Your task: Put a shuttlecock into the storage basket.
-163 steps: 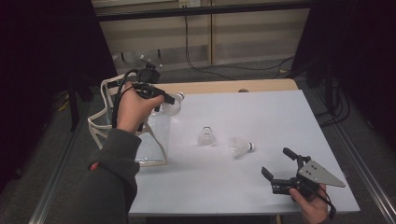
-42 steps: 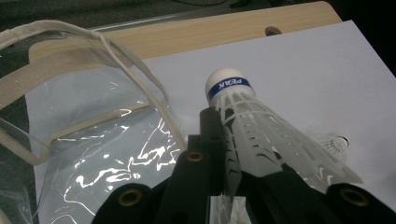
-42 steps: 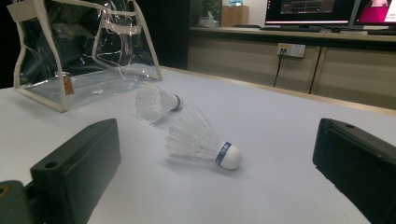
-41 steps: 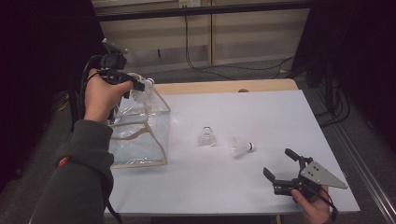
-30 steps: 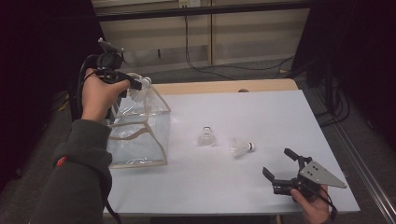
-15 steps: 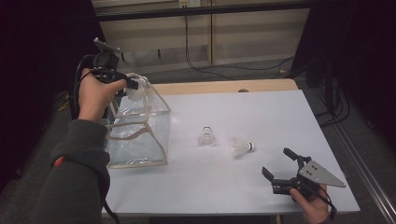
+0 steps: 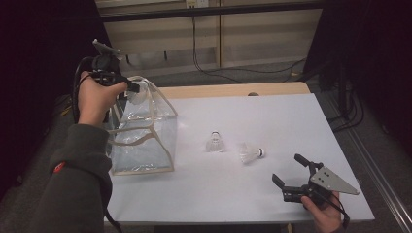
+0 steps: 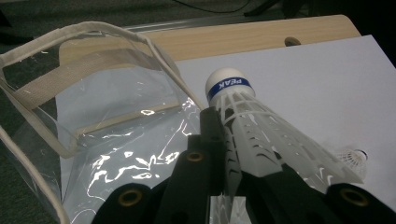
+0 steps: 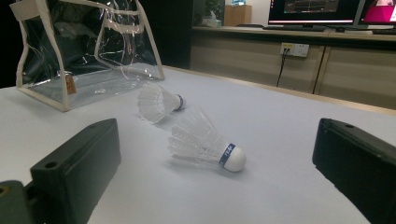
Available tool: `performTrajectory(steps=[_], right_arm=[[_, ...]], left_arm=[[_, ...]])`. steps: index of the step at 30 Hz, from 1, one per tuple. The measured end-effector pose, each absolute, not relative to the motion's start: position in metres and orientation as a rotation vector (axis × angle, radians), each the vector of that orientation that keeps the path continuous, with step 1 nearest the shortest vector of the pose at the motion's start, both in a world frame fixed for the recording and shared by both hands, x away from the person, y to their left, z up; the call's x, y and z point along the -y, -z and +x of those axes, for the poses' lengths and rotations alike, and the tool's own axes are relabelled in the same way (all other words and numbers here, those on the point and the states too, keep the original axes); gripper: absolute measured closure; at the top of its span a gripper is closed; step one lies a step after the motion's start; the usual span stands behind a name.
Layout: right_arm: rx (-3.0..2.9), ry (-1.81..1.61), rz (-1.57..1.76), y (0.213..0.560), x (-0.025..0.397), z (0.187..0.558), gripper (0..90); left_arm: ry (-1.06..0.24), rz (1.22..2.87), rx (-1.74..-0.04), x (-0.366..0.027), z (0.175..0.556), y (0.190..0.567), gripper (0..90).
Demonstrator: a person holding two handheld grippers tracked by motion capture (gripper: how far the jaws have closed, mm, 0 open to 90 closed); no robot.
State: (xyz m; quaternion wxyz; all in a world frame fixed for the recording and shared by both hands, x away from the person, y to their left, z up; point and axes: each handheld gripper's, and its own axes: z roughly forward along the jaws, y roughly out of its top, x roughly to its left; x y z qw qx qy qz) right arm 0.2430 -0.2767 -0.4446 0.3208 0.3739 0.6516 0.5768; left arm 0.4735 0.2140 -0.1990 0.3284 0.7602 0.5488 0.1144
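Shuttlecock (image 7: 137, 92) pinched in the left gripper (image 7: 127, 87) hangs over the clear bag's (image 7: 145, 141) open top in the high view; two more shuttlecocks lie mid-worktop (image 7: 272, 121). Left gripper view: jaws clamp the feather skirt, cork tip forward. Right gripper view: jaws spread wide, nearest shuttlecock (image 9: 205, 140) lying between them.

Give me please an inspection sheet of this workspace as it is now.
Surface: white table, bare wood strip at far edge.
Job's things: clear bag upright at table's left; one shuttlecock in left hand-held gripper above bag; two loose shuttlecocks on table.
Clutter: nothing seen.
Grippers: left hand-held gripper shut on shuttlecock; right hand-held gripper open, pointing at loose shuttlecocks.
Cables: black cables on floor behind table.
Surroundings: wooden cabinets, monitors.
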Motion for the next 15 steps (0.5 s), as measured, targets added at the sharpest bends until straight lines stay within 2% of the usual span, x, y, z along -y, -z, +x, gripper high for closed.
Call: performTrajectory(steps=[15], right_arm=[[-1.713,-1.521,0.983,0.4451,0.2762,0.2433,1.2]], left_arm=[[-0.305,1.994,-1.462,-0.2225,0.4786,0.2076,89.1]])
